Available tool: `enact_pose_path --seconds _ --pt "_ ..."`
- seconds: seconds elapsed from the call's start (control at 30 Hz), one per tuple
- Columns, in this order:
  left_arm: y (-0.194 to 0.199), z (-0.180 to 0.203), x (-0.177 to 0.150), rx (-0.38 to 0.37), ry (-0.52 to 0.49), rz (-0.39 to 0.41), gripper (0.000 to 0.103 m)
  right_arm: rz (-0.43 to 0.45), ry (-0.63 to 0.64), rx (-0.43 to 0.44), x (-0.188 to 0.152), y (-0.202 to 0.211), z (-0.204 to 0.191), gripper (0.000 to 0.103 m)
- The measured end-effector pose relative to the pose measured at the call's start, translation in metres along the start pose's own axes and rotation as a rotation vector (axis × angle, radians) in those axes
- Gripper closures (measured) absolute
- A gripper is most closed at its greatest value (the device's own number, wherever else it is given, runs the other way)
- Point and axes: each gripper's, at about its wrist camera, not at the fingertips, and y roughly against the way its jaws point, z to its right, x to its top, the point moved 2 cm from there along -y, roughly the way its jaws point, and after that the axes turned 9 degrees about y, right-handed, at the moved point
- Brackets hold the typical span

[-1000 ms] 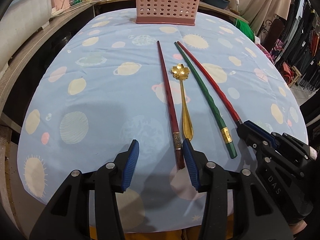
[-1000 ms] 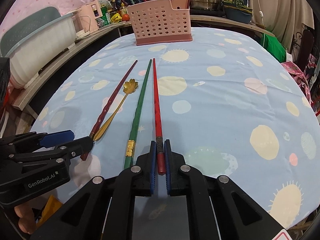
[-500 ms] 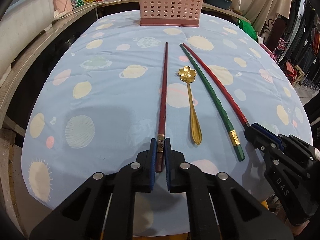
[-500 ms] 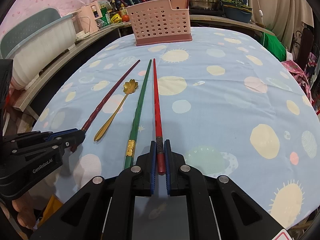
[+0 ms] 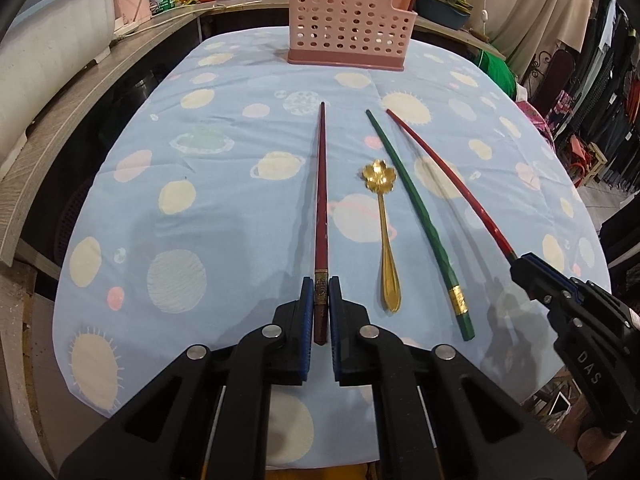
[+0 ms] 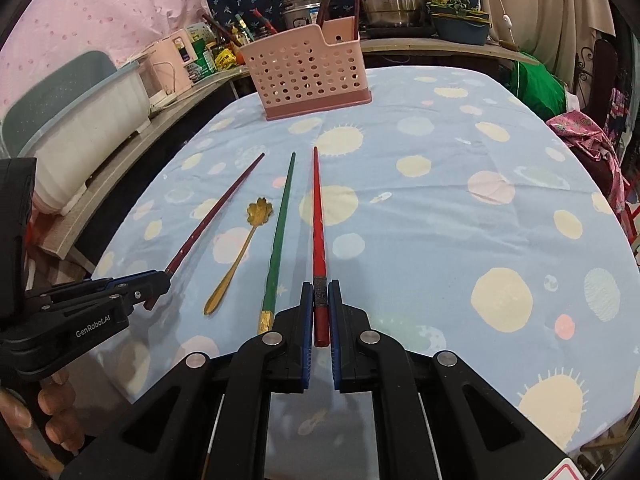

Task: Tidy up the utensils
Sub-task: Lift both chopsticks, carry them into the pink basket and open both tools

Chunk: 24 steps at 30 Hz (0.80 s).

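The dark chopstick (image 5: pixel 321 216) is being clamped at its butt by the left gripper (image 5: pixel 320 312), whose jaws have just been closing on it; the red chopstick (image 6: pixel 319 236) is being pinched likewise by the right gripper (image 6: pixel 320 312). Both are lying short of the basket (image 5: pixel 348 28). Held so far back, either could be swung or dropped. The basket's compartments are being hidden by its wall.
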Motion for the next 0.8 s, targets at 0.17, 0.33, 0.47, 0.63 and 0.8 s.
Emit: enact_pose_path --seconds 0.17,0.33,0.47,0.63,0.8 --pt "0.015 0.0 0.018 -0.006 0.014 0.028 0.096 0.054 -0.024 0.009 0.025 0.016 0.008 0.096" --pt "0.03 0.0 0.043 -0.038 0.035 0.048 0.096 0.114 -0.044 0.018 0.054 0.029 0.02 0.096" --pt "0.043 -0.002 0.065 -0.035 0.047 0.083 0.096 0.162 -0.06 0.024 0.078 0.038 0.029 0.096" --pt "0.058 -0.004 0.094 -0.033 0.051 0.144 0.096 0.216 -0.046 0.014 0.105 0.048 0.032 0.096" --pt "0.072 -0.003 0.127 -0.028 0.053 0.208 0.096 0.274 -0.026 0.007 0.135 0.056 0.034 0.096"
